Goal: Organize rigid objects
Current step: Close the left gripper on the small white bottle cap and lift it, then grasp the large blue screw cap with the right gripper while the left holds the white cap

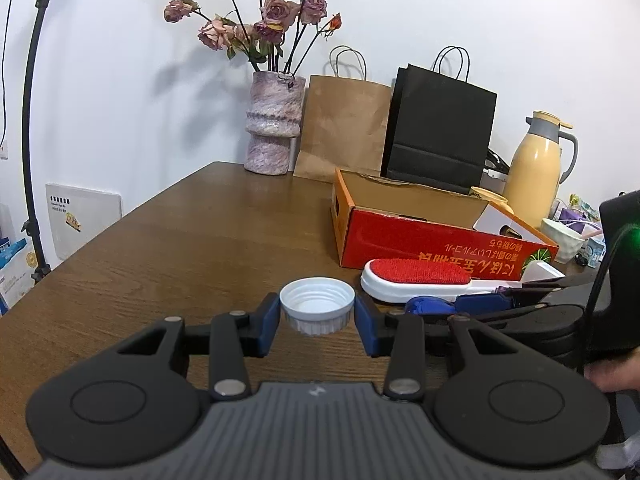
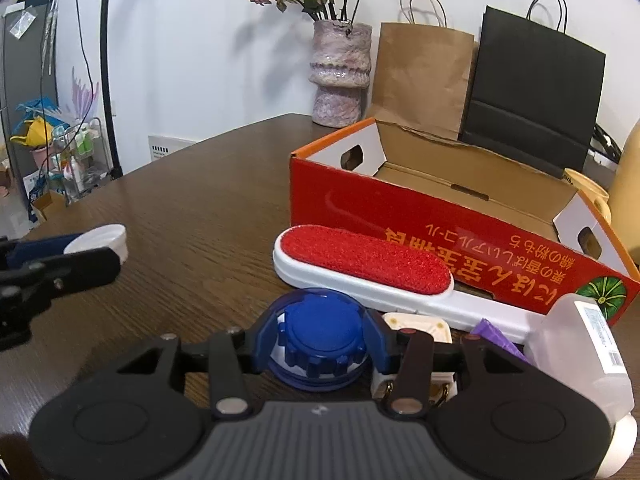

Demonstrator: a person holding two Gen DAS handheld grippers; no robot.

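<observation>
My left gripper [image 1: 317, 318] is shut on a white screw cap [image 1: 317, 304], open side up, held above the wooden table [image 1: 180, 248]. It also shows in the right wrist view [image 2: 102, 240] at the left. My right gripper [image 2: 320, 344] is shut on a blue round lid [image 2: 320, 336] with a clear blue rim. In the left wrist view the blue lid [image 1: 430, 305] sits right of the white cap. A red and white lint brush [image 2: 364, 272] lies in front of an open red cardboard box [image 2: 440, 216], which looks empty.
A pink vase [image 1: 273, 120] with dried roses, a brown paper bag [image 1: 344, 128] and a black paper bag [image 1: 440, 128] stand at the back. A yellow thermos [image 1: 536, 168] stands right. A white plastic bottle [image 2: 580, 356], a small cream plug-like item [image 2: 416, 326] and a purple object [image 2: 496, 338] lie near my right gripper.
</observation>
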